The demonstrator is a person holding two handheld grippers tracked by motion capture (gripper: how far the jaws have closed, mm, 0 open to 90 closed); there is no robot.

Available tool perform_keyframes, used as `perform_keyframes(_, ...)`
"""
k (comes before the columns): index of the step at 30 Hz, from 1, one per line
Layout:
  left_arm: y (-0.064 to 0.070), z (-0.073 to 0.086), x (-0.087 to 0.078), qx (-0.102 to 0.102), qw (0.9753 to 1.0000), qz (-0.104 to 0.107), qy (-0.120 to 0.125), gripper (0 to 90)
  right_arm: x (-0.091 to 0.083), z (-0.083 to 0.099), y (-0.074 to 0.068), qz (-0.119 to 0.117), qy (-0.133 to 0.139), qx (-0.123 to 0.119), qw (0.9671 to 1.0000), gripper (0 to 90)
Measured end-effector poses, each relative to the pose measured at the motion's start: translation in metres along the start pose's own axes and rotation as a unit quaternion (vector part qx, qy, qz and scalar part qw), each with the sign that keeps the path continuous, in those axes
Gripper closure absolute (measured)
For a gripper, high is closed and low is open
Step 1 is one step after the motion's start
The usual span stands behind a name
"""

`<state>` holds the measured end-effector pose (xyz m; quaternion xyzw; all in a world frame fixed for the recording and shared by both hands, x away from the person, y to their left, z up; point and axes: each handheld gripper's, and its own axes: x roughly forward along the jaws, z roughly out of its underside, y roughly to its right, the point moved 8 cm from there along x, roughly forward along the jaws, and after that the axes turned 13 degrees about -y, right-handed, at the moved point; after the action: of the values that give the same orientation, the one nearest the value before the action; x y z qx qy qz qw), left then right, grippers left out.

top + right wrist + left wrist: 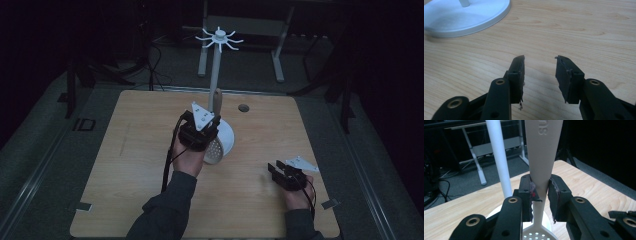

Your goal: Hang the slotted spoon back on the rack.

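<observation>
Keep your left hand-held gripper (540,192) pinched firmly on the slotted spoon's (541,157) handle, just beside the white stand's pole (499,157) over its base mid-tabletop (125,150), lifting it upright toward the hooks (219,39), while your right hand-held gripper (540,75) waits spread, near right.

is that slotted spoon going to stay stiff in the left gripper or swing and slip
Likely stiff: the slotted spoon runs straight through the left gripper, no sag. It may slip, since its handle looks smooth and tapers where the pads clamp it. The perforated bowl hangs below the grip, so it could swing near the white stand.
</observation>
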<state>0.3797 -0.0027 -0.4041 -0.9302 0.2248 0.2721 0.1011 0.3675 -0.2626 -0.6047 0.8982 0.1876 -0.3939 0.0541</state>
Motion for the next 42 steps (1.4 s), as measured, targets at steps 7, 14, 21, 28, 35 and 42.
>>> perform_keyframes(7,-0.002,-0.014,-0.004,0.000,0.9998,-0.016,0.014,73.8,0.000,0.000,0.001,0.002,-0.001,0.001,1.0000,59.6)
perform_keyframes(14,-0.003,-0.023,-0.006,-0.003,0.9993,-0.028,0.025,73.8,0.000,0.000,0.001,0.001,0.001,0.006,1.0000,59.2)
perform_keyframes(21,-0.004,-0.032,-0.008,-0.007,0.9985,-0.040,0.036,73.8,-0.001,0.000,0.002,0.002,0.002,0.009,1.0000,58.6)
perform_keyframes(28,-0.005,-0.040,-0.010,-0.015,0.9971,-0.055,0.050,73.8,0.000,0.000,0.001,0.002,0.003,0.008,1.0000,58.8)
perform_keyframes(35,-0.007,-0.047,-0.010,-0.019,0.9960,-0.066,0.056,73.8,-0.001,0.000,0.002,0.002,0.003,0.011,0.9999,58.7)
perform_keyframes(42,-0.011,-0.053,-0.008,-0.025,0.9949,-0.079,0.057,73.8,-0.001,0.000,0.002,0.003,0.004,0.010,0.9999,58.7)
